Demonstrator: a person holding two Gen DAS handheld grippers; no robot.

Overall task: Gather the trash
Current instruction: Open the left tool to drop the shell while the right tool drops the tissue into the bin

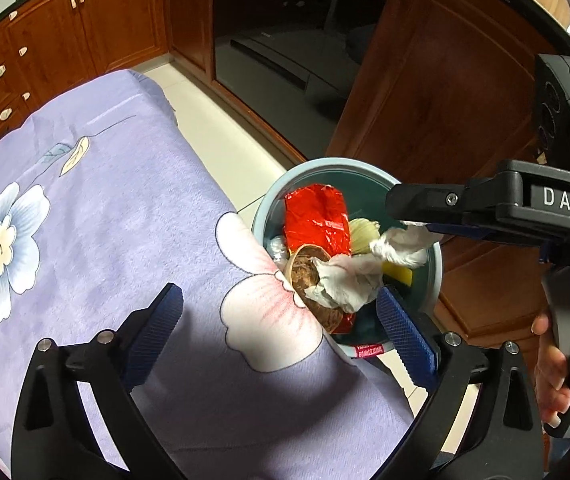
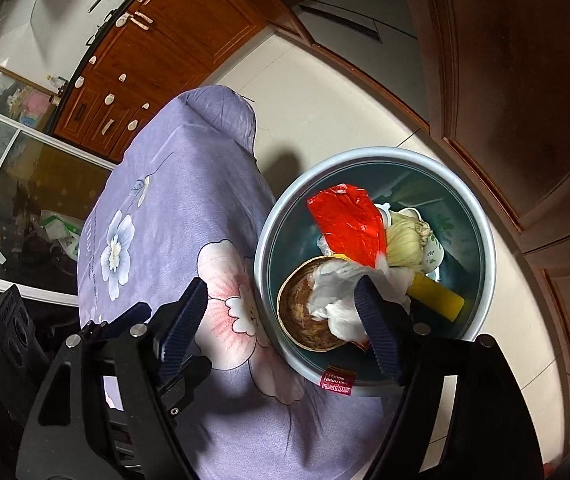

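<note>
My right tongs (image 1: 413,229) pinch one crumpled white tissue (image 1: 401,246) just above the bin (image 1: 435,276); my left tongs (image 1: 281,332) are spread wide beside it. Inside the bin I count one red wrapper (image 2: 349,226), one brown bowl (image 2: 305,312), one yellow sponge (image 2: 439,294).

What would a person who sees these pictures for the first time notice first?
The eye goes first to the bright red wrapper standing in the round blue trash bin on the floor beside the table. Next come the crumpled white tissue lying over a brown paper bowl in the bin, and the purple flowered tablecloth covering the table. In the left wrist view, the right claw hangs over the bin with white tissue at its tips.
</note>
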